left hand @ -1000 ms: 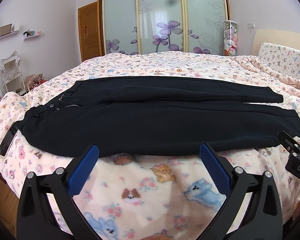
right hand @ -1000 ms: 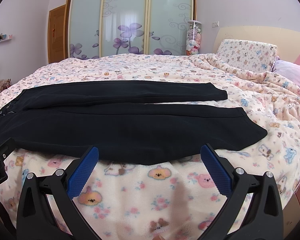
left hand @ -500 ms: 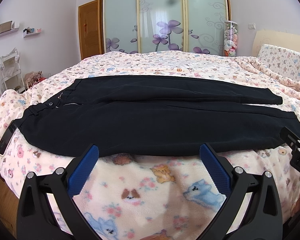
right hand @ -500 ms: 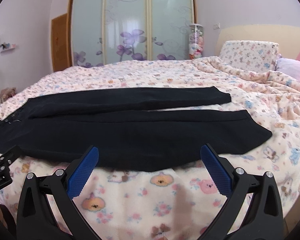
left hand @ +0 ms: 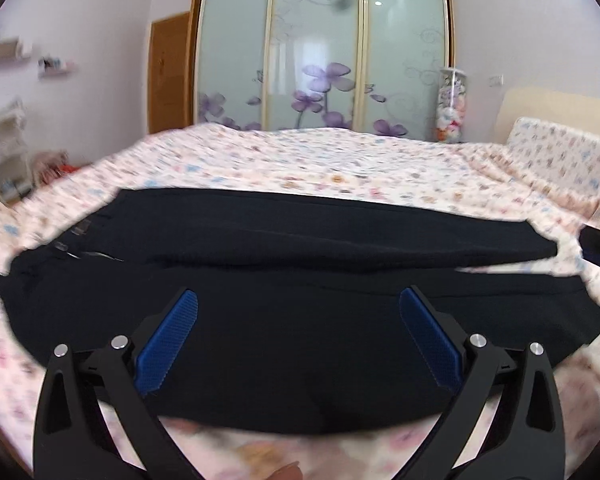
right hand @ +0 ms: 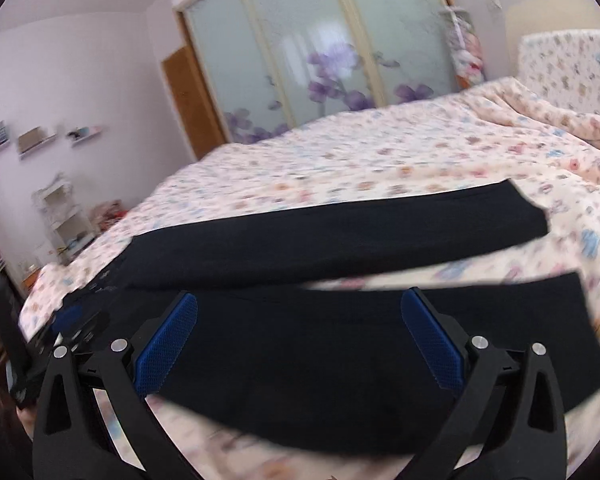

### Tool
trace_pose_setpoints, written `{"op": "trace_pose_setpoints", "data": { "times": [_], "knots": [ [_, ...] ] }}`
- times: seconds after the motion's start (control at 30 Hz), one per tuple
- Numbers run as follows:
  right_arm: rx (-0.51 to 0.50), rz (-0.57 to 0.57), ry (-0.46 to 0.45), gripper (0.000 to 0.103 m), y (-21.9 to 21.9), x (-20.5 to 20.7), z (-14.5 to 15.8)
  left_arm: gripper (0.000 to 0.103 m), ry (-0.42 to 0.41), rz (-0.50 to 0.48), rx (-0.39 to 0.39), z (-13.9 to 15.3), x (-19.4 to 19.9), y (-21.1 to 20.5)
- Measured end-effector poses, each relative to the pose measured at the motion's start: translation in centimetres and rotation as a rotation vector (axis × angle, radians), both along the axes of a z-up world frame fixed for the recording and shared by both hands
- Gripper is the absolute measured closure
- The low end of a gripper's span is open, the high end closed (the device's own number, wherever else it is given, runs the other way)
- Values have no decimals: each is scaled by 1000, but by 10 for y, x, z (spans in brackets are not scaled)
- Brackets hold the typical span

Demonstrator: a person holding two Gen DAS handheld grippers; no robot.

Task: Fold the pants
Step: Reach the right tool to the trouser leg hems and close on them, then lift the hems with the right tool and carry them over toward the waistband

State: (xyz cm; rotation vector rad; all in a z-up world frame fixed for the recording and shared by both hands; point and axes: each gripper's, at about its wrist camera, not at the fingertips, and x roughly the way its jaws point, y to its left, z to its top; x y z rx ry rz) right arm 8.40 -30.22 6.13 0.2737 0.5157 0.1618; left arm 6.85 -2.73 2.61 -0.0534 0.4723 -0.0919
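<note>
Black cloth pants lie flat, unfolded; our left hand-held gripper and right hand-held gripper gape empty above the near leg, whose edge we judge needs pinching next.

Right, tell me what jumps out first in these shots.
The black pants laid flat across the near edge of the bed, both legs running to the right. Both the left gripper and right gripper hang open over the near leg.

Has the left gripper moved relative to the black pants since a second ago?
Yes. The left gripper, jaws wide open, has advanced toward the black pants on the floral bedspread; its blue pads now overlap the near pant leg.
</note>
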Motion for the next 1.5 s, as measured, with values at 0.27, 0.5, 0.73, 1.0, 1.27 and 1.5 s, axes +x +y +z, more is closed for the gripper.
{"op": "trace_pose_setpoints", "data": {
  "times": [0.27, 0.5, 0.73, 1.0, 1.27, 1.5],
  "knots": [
    [-6, -125, 129, 1, -108, 110, -1, 2, 84, -27, -53, -27, 27, -7],
    [191, -276, 215, 23, -197, 188, -31, 2, 138, 8, -59, -34, 34, -2],
    [146, -433, 276, 36, -237, 231, -57, 2, 152, -23, -59, -37, 33, -3],
    [91, -456, 365, 60, -241, 248, -88, 2, 138, -46, -49, -36, 31, -7],
    [76, -411, 267, 88, -232, 217, -68, 2, 136, -63, -87, -34, 33, -3],
    [53, -263, 68, 90, -197, 133, -13, 2, 161, -61, -158, -37, 38, 7]
  ]
}}
